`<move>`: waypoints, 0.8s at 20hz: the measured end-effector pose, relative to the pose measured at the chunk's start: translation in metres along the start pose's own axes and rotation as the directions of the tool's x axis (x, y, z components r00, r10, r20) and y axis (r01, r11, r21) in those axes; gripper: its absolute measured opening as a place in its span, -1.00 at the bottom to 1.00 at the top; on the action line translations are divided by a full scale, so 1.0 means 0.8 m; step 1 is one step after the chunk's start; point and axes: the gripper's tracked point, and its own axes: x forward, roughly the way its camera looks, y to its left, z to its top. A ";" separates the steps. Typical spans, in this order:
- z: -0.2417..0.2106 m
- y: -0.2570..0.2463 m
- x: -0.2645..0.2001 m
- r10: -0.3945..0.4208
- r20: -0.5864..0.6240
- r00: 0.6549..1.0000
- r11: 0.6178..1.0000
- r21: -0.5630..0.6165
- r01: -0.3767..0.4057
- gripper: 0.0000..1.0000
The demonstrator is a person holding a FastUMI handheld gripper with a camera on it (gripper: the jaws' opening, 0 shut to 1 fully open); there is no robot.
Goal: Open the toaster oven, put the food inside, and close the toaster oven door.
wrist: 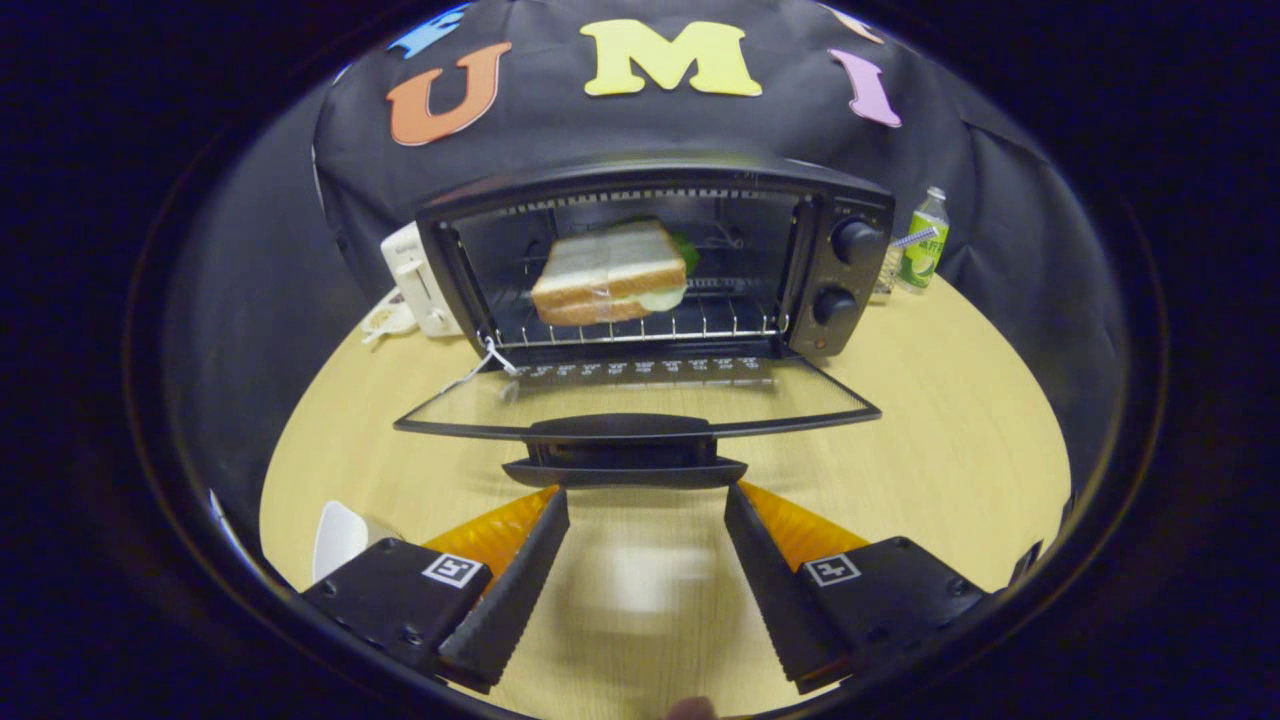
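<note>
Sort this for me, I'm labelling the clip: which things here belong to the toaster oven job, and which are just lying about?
Part of the job:
toaster oven
its door, folded down open
sandwich on the oven rack
gripper, fingers open, empty, just short of the door handle

Just lying about:
white toaster beside the oven
green bottle
white cup by the fingers

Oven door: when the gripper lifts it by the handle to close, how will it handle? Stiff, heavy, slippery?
The oven door is a framed glass panel lying flat open, so it is probably rigid and will swing on its hinge rather than flex. Its handle looks like smooth moulded plastic, perhaps slippery. The open gripper sits just short of it; the toaster oven could shift if pushed hard.
</note>
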 end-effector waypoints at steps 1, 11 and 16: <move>0.010 0.001 -0.007 0.001 0.023 1.000 1.000 -0.004 -0.001 1.00; 0.162 0.006 -0.123 0.030 0.281 0.959 0.999 -0.021 -0.026 1.00; 0.232 -0.004 -0.232 0.029 0.404 0.914 0.998 0.039 -0.049 1.00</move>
